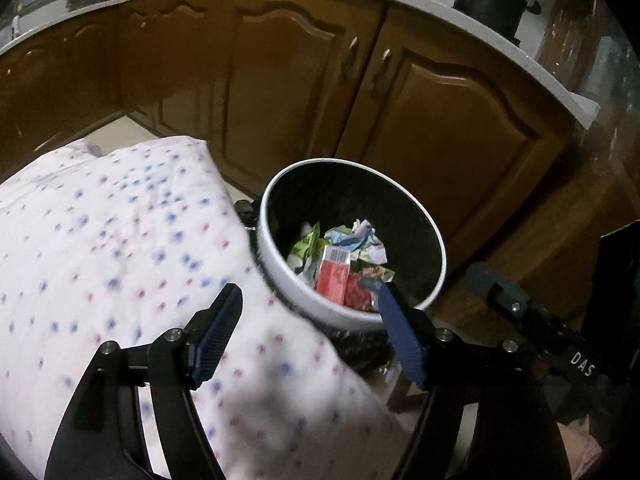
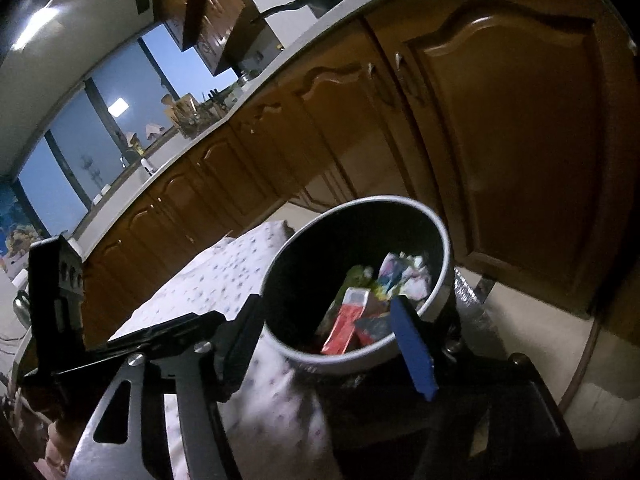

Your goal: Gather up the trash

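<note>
A round white bin (image 1: 280, 276) with a black inside stands on the floor beside a table. It holds crumpled wrappers, a red carton (image 1: 333, 276) and green packaging. My left gripper (image 1: 310, 294) hangs open just in front of the bin's near rim, nothing between its blue pads. In the right wrist view the same bin (image 2: 442, 240) shows the red carton (image 2: 345, 330) and paper scraps inside. My right gripper (image 2: 326, 308) is open over the bin's near edge, empty. The right gripper's body (image 1: 536, 324) shows at the right of the left wrist view.
A table covered with a white dotted cloth (image 1: 120, 248) sits left of the bin. Brown cabinet doors (image 1: 440, 128) run behind it under a pale countertop (image 1: 460, 12) that carries a black pot (image 1: 490, 0). A dark chair or stool (image 2: 520, 400) is near the right gripper.
</note>
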